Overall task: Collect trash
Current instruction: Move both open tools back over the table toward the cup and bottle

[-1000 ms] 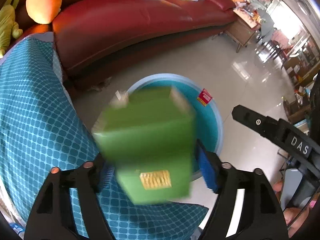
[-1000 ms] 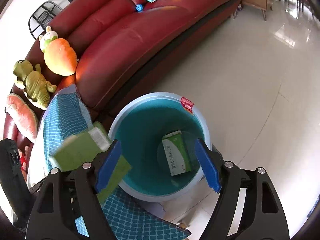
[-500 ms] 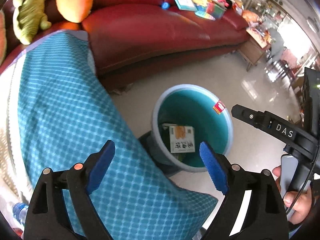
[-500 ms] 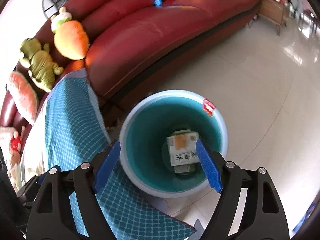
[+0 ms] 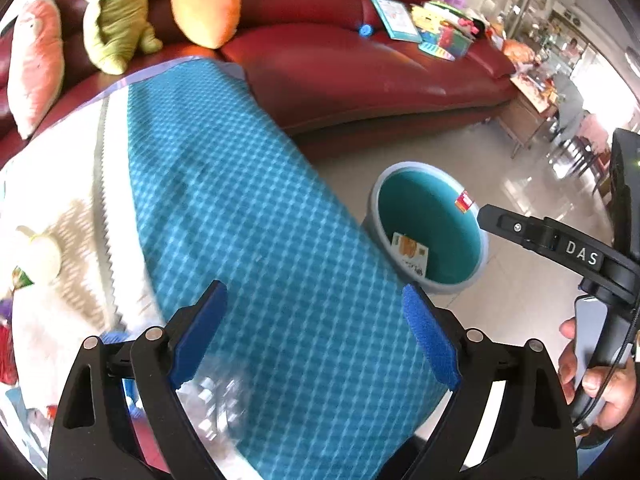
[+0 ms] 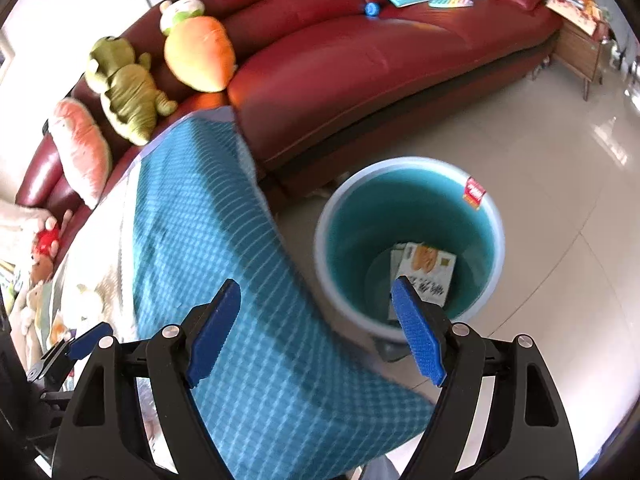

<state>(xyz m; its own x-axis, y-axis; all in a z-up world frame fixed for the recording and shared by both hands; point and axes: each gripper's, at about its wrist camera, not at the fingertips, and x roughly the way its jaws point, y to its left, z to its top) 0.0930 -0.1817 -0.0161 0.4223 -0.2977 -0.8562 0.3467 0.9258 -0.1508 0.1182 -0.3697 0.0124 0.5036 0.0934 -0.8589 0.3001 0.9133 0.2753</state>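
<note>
Now both the left gripper [image 5: 312, 332] and right gripper [image 6: 316, 332] gape wide, empty; the box [image 6: 426, 272] lies in the bin [image 6: 332, 280] at one o'clock.

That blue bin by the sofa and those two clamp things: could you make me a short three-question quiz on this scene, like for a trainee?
1. True or false: the left gripper is holding a box.
2. Multiple choice: where does the carton with the orange picture lie? A) on the red sofa B) at the bottom of the blue bin C) on the teal checked cloth
3. Fill in: the right gripper has its jaws ____.

Key:
1. False; its jaws are spread with nothing between them.
2. B
3. open
</note>
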